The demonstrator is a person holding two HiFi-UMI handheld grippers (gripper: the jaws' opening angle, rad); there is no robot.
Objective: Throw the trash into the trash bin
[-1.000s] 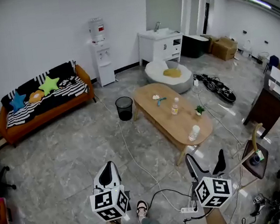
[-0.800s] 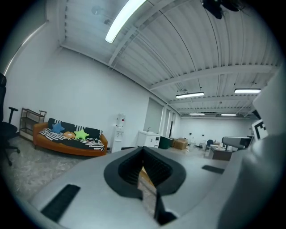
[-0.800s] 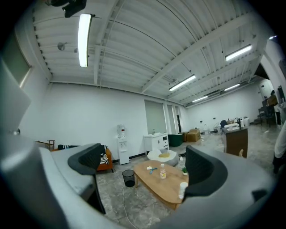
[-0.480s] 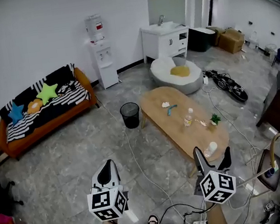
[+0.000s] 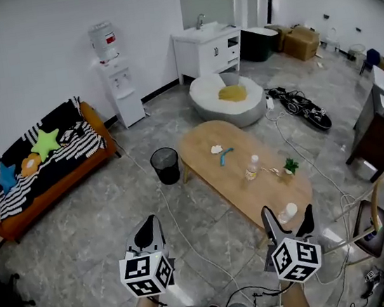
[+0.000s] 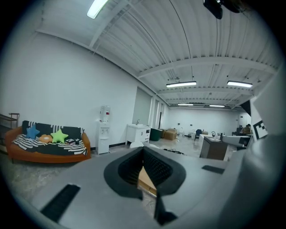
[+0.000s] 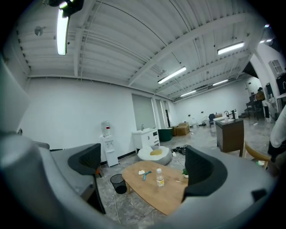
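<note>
1. While both grippers hang at the bottom of the head view, the left gripper (image 5: 148,228) has its jaws pressed together, holding nothing.
2. Right gripper (image 5: 286,212): jaws wide apart, empty, with the table (image 5: 209,175) framed between them in its own view.
3. Trash bin (image 5: 166,165) stands on the floor left of centre, just beside the table's upper-left end. It's black mesh with a dark inside, and I can't tell what it contains.
4. White scrap (image 5: 216,149) lies on the table near that end, with a blue piece (image 5: 225,153) touching or just beside it.
5. Bottle (image 5: 251,168) stands upright mid-table, and a cup (image 5: 287,212) sits at the table's lower-right end, near the right gripper.
</note>
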